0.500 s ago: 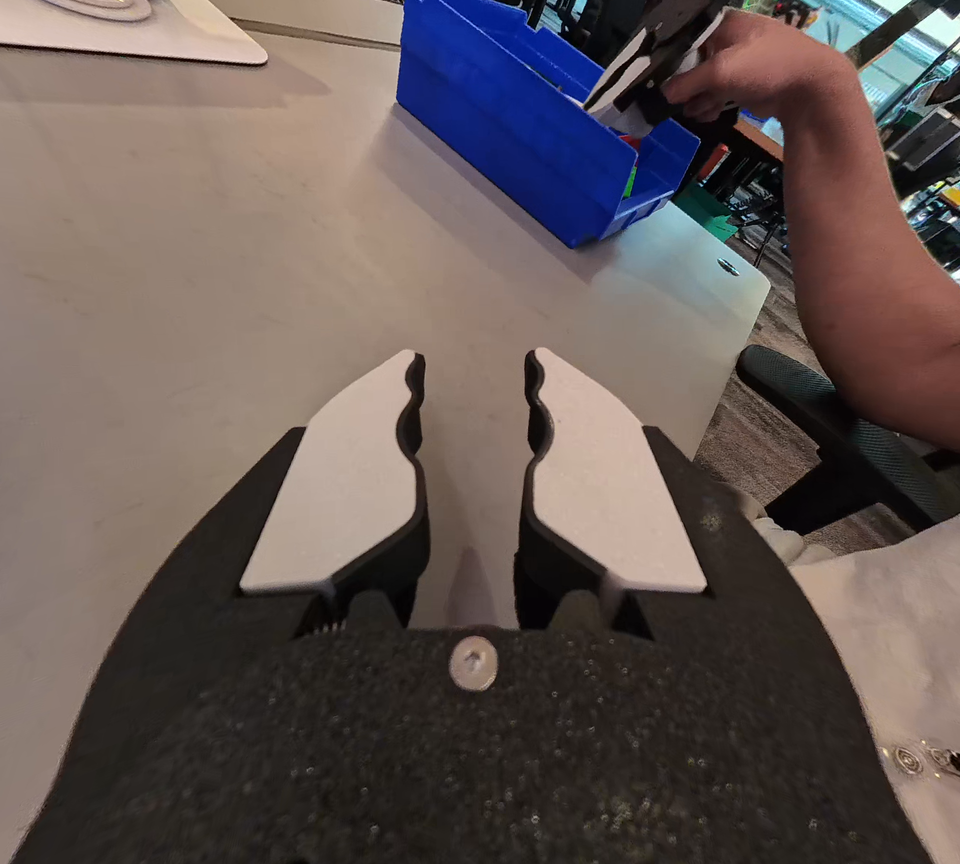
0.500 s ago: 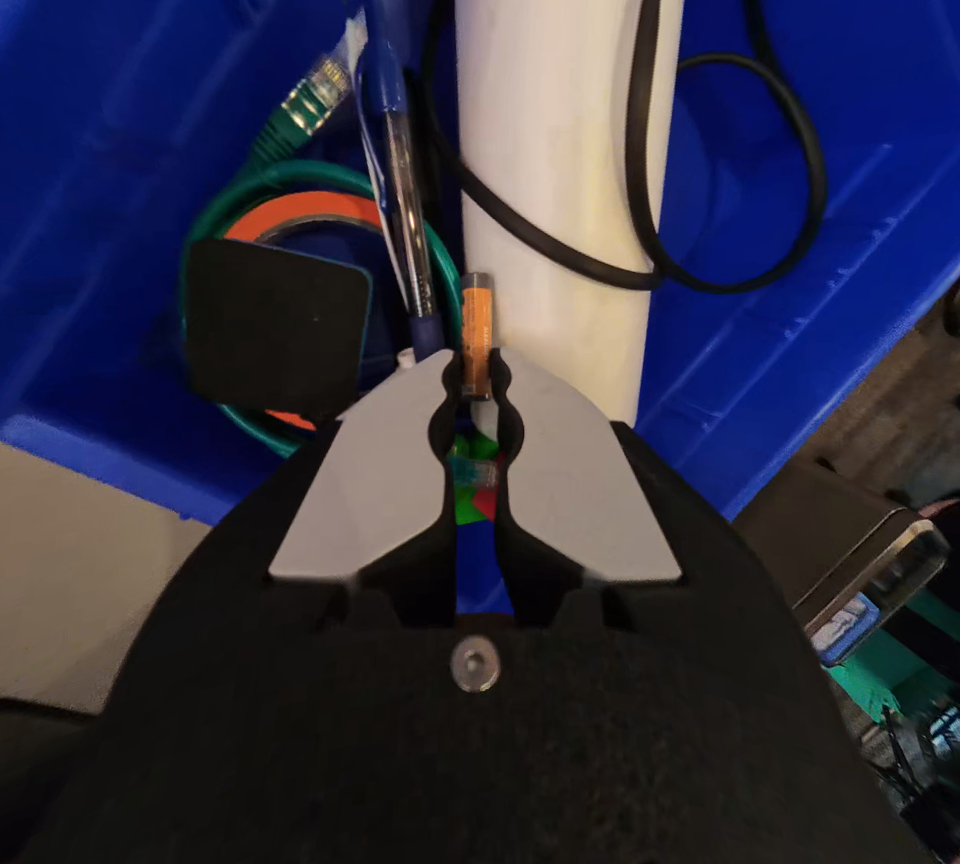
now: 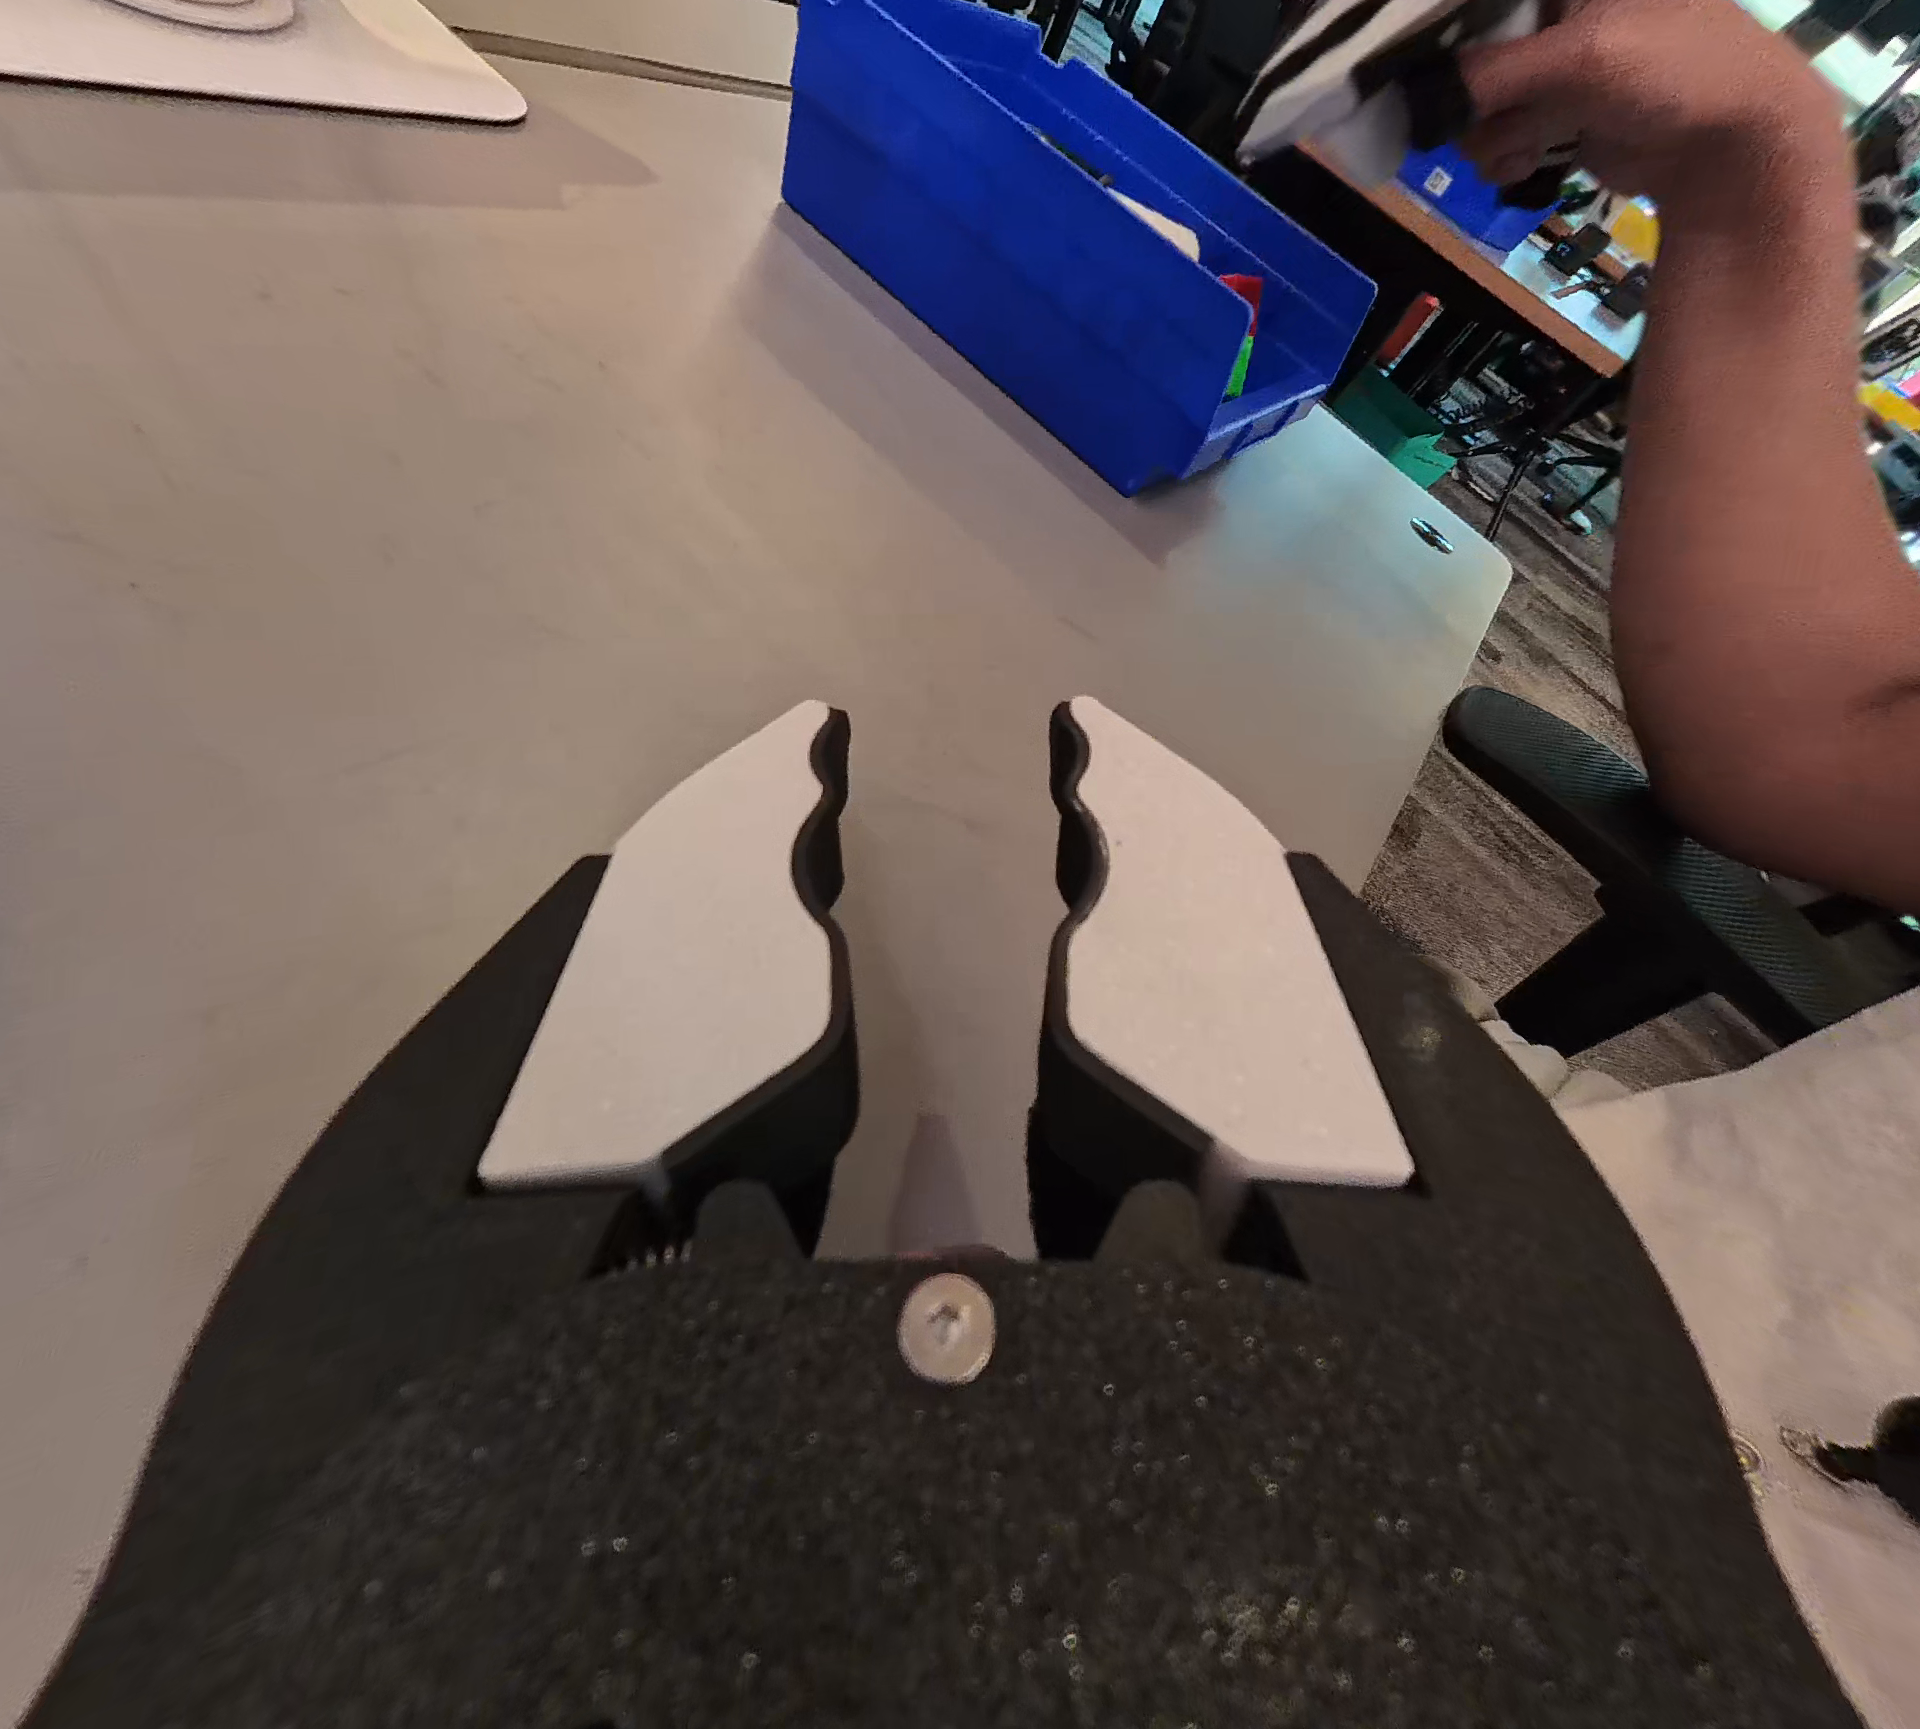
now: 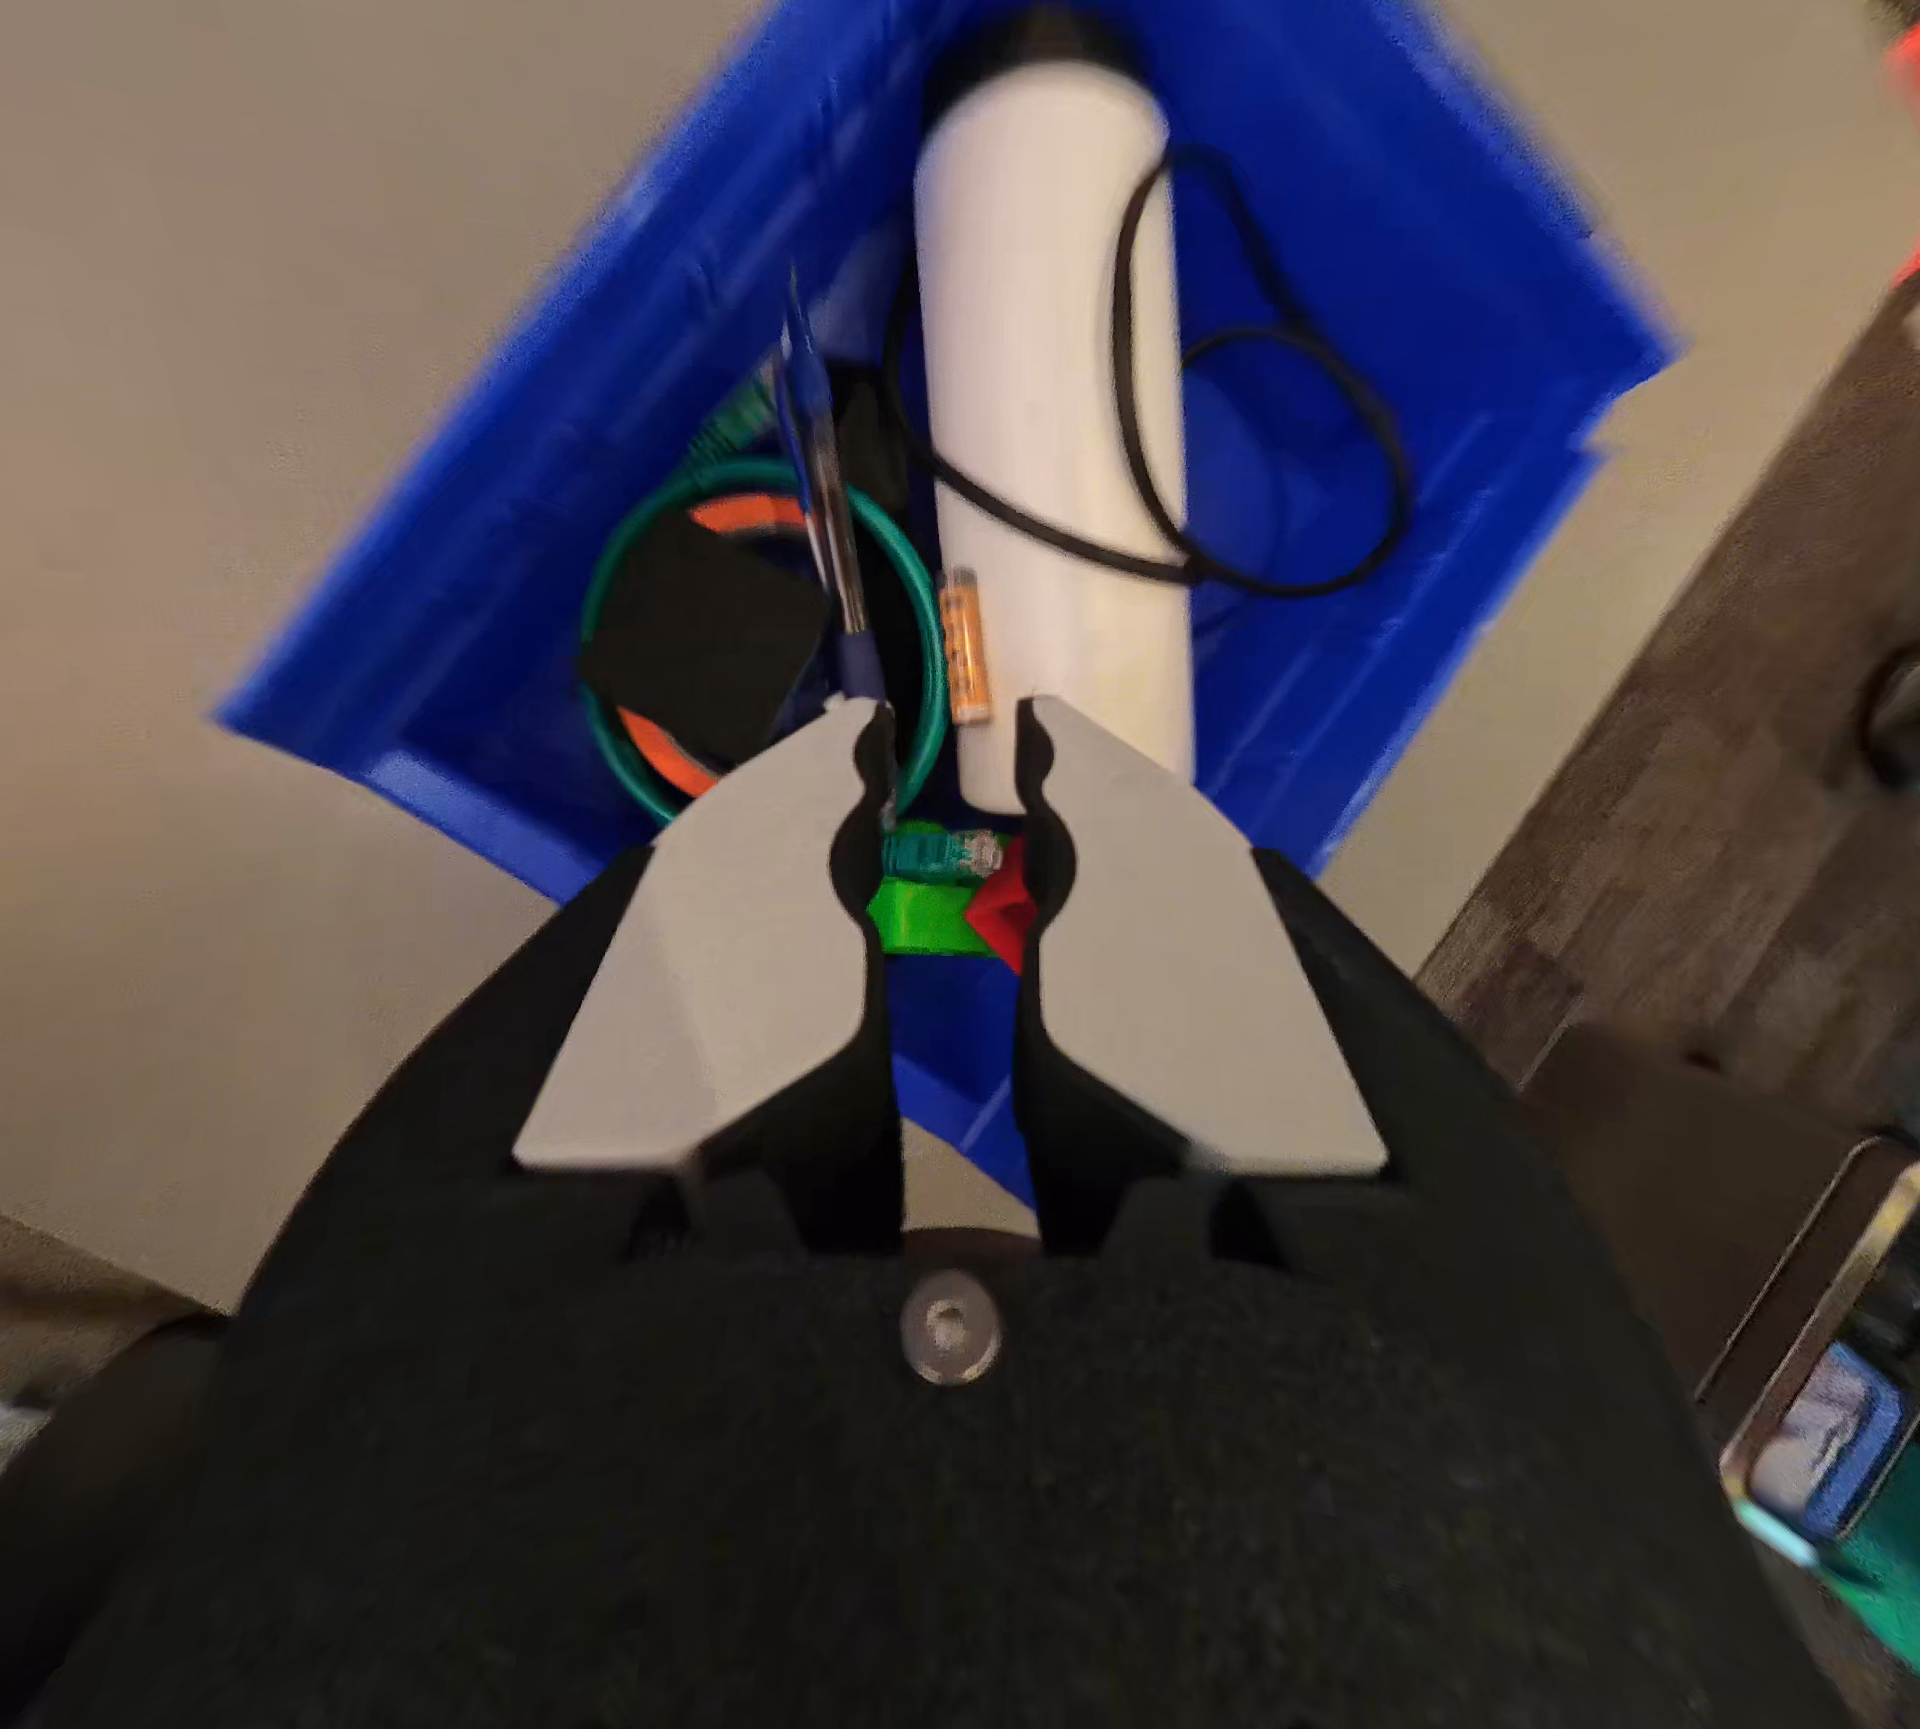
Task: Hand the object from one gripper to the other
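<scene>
A blue bin [image 3: 987, 245] stands on the grey table [image 3: 416, 484]. In the right wrist view the bin [image 4: 468, 536] holds an orange battery [image 4: 961, 645] lying against a white tube [image 4: 1049, 380], a blue pen [image 4: 821, 474], a green cable coil [image 4: 594, 599], a black cable [image 4: 1371, 453] and a black square pad [image 4: 707, 630]. My right gripper [image 4: 954, 718] is open and empty, well above the bin, its tips framing the battery's near end from above. It also shows in the left wrist view [image 3: 1382, 17], blurred, held by a hand. My left gripper [image 3: 948, 723] is open and empty over the table.
A green and red block [image 4: 925, 916] lies at the bin's near end. A white stand base [image 3: 208, 17] sits at the table's far left. The table's right edge [image 3: 1434, 744] borders a black chair [image 3: 1662, 869]. The tips of one gripper are about 40 cm away from the tips of the other.
My right gripper has opened wider and risen up out of the bin. The orange battery stays in the bin beside the white tube. My left gripper has not moved.
</scene>
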### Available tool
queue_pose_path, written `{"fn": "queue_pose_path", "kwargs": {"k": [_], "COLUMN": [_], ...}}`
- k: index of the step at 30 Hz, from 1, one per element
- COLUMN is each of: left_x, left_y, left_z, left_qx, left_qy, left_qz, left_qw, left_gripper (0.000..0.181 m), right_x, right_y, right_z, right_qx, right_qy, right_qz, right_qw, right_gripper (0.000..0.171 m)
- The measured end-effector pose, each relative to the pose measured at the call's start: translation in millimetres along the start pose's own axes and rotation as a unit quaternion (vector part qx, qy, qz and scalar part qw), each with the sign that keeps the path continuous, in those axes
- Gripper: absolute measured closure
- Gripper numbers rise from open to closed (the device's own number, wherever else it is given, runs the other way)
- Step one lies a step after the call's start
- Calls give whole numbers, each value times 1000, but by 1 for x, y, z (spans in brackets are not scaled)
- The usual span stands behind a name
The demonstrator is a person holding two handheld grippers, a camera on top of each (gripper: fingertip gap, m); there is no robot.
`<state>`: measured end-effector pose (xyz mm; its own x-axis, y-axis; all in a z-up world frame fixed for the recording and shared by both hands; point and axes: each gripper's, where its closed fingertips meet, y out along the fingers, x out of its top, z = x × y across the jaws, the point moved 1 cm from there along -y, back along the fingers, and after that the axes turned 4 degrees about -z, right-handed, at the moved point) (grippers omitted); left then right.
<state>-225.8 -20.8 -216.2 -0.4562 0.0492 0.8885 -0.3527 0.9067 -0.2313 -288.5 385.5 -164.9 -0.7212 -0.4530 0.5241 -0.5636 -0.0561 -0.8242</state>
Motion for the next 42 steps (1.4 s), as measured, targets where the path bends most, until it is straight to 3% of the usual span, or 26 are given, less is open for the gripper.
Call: {"fn": "queue_pose_path", "kwargs": {"k": [2, 4, 6, 8, 10, 13, 19, 21, 23, 25, 27, 29, 31, 35, 42], "left_x": [-1, -6, -13, -18, -15, -4, 29, 41, 60, 68, 70, 65, 50, 40, 19], "left_y": [-4, -10, -19, -29, -39, -56, -100, -112, -120, -119, -113, -102, -96, -88, -94], "left_z": [-2, -2, 1, 9, 14, 29, 81, 103, 132, 156, 182, 208, 231, 246, 261], "left_qx": [6, 16, 34, 57, 59, 72, 127, 132, 146, 116, 90, 83, 88, 106, 161], "left_qy": [11, 28, 47, 51, 33, 28, 140, 237, 348, 400, 387, 322, 243, 147, 125], "left_qz": [2, 7, 17, 27, 18, 0, 66, 143, 196, 263, 326, 371, 426, 430, 507], "left_qw": [1000, 999, 998, 997, 998, 997, 980, 952, 905, 870, 858, 867, 867, 884, 837], "left_gripper": [144, 142, 139, 136, 136, 136, 138, 148, 147, 147, 147, 148, 159, 156, 153], "right_x": [31, 69, 96, 91, 67, 45, 45, 46, 45, 41, 38, 38, 39, 36, 34], "right_y": [-36, -64, -75, -61, -23, 13, 14, 16, 19, 22, 26, 26, 26, 27, 30], "right_z": [15, 60, 126, 199, 252, 286, 283, 285, 289, 293, 296, 296, 295, 287, 276], "right_qx": [-21, 5, 77, 171, 208, 221, 200, 227, 255, 268, 266, 263, 262, 270, 303], "right_qy": [-22, -50, -25, 5, 10, 26, -52, -35, -19, -19, -29, -35, -33, -5, 23], "right_qz": [-85, -210, -354, -432, -404, -392, -415, -409, -402, -392, -383, -381, -382, -380, -367], "right_qw": [996, 976, 932, 885, 891, 893, 886, 883, 879, 880, 884, 886, 886, 885, 879], "right_gripper": [149, 148, 145, 140, 136, 135, 141, 141, 141, 141, 141, 141, 141, 141, 141]}}
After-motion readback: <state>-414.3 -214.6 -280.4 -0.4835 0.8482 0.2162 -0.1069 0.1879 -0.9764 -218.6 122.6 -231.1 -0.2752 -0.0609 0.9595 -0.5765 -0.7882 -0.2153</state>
